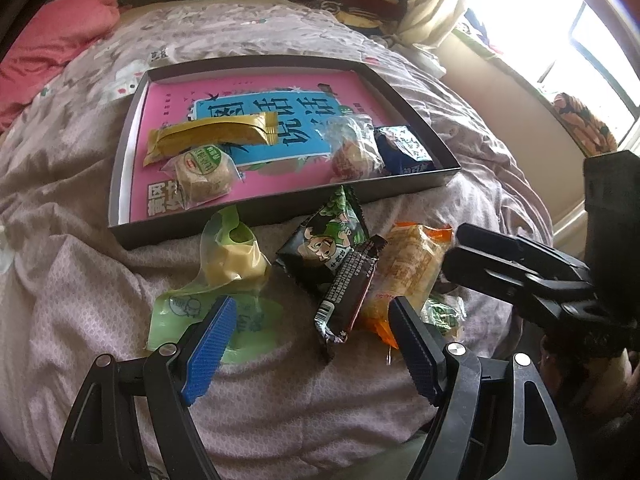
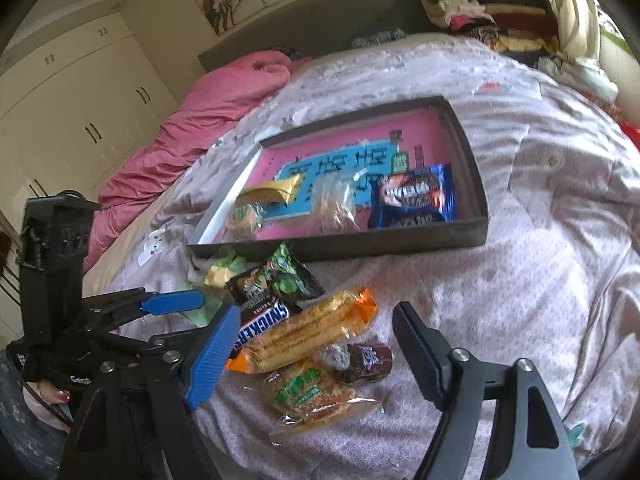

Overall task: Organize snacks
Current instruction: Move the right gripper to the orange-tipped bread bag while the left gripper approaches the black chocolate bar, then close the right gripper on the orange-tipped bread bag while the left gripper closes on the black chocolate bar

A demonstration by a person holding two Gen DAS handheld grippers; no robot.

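Four snacks lie in the tray (image 1: 412,96) on the bed (image 1: 80,272), with more loose on the quilt just before its near wall. Left gripper (image 1: 310,350) hovers over the Snickers (image 1: 348,292), jaws spread and empty. Right gripper (image 2: 310,354) straddles the orange pack (image 2: 304,336), jaws apart, not pinching.

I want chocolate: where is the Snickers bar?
The Snickers bar lies on the bedspread before the tray, between the black-green packet and orange-ended pastry.

Four wrapped snacks (image 1: 208,140) in one tray (image 1: 120,184); six loose snacks (image 2: 304,332) on the bed.
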